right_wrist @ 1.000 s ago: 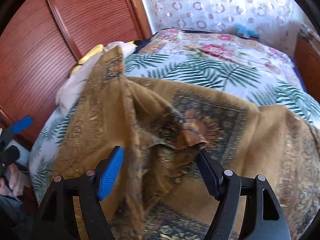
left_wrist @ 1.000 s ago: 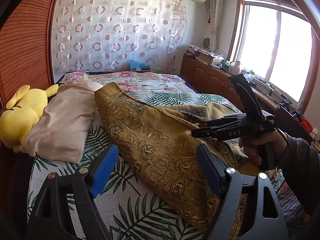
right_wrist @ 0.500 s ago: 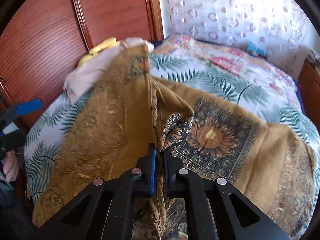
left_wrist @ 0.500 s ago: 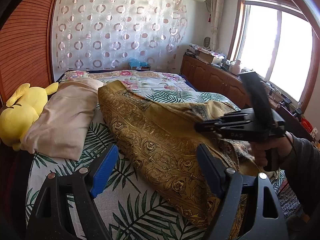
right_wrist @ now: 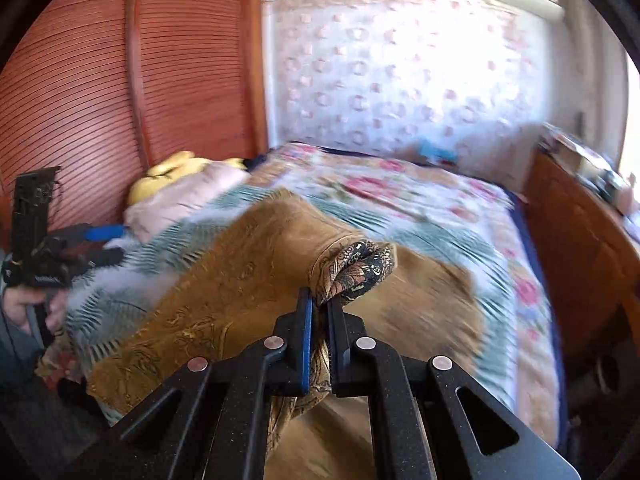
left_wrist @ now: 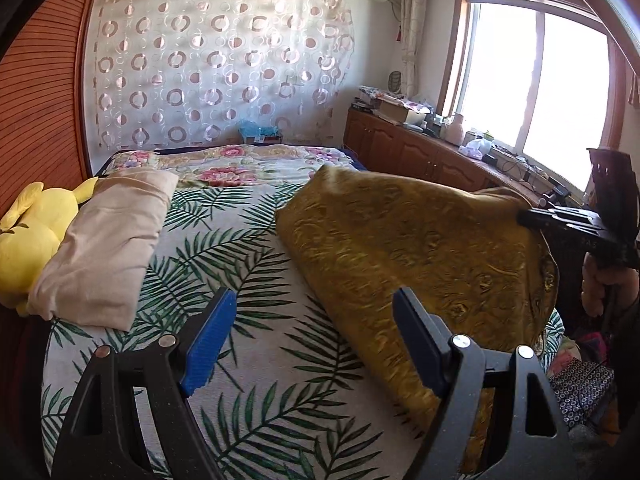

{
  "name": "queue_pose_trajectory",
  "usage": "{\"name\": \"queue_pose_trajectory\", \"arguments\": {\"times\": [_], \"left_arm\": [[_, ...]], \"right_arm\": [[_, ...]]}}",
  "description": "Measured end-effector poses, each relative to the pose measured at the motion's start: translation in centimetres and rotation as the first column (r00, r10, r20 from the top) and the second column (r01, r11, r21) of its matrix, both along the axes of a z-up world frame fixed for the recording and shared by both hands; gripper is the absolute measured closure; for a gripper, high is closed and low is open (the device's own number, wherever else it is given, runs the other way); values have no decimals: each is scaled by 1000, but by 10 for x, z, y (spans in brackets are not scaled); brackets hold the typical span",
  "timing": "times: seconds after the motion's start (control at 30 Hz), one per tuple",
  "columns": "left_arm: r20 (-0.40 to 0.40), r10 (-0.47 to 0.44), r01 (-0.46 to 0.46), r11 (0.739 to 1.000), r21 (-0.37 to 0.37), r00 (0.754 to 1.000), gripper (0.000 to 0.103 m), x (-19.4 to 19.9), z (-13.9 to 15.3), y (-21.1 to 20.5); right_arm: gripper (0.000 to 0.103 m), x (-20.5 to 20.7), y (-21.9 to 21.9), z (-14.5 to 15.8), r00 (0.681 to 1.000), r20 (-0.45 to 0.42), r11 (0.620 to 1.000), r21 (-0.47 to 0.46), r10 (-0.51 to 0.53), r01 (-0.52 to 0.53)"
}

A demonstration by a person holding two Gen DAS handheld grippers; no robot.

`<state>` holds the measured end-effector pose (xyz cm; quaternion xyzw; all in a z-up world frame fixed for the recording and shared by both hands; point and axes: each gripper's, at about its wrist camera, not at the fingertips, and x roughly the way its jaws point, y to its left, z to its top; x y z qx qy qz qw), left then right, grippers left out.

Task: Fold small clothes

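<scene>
Left wrist view, our left gripper (left_wrist: pixel 308 344): jaws stood wide apart with nothing between them, over the bed (left_wrist: pixel 248 248).
Left wrist view, gold cloth (left_wrist: pixel 420 248): it lay to the right of that gripper, lifted toward the right edge.
Right wrist view, our right gripper (right_wrist: pixel 320 308): clamped tight on a bunched fold of the cloth.
Right wrist view, relation: the cloth trailed from that pinch down-left to the bed; our right hand was the nearer.

Motion blur smears the bed (right_wrist: pixel 440 216) and gold cloth (right_wrist: pixel 224 288) in the right wrist view (clutter on the far counter (left_wrist: pixel 420 148) stays too small to identify).
</scene>
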<state>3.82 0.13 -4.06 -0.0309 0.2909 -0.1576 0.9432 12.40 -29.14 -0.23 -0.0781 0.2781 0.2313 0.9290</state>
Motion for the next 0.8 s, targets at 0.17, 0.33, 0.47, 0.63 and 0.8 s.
{"name": "queue_pose_trajectory", "arguments": {"times": [0.17,0.33,0.47,0.63,0.8], "left_arm": [[-2,-34,34,999,16,999,22,4,2,-16],[-4,-51,51,998,26,999,22,8,3,-25],[-8,-54,54,998,32,998,22,9,1,-29],[-14,-55,55,998,27,998,22,10,2,-32],[-16,-58,59,998,33,998,22,10,1,-34]], "right_arm": [[97,-18,-35,-28,991,-88,995,-11,-100,99],[90,-32,-35,-34,988,-110,994,-7,-111,111],[64,-28,-45,-14,990,-64,992,18,-123,124],[62,-5,-43,4,991,-5,991,24,-132,132],[62,55,-24,-17,979,-86,983,2,-184,184]]}}
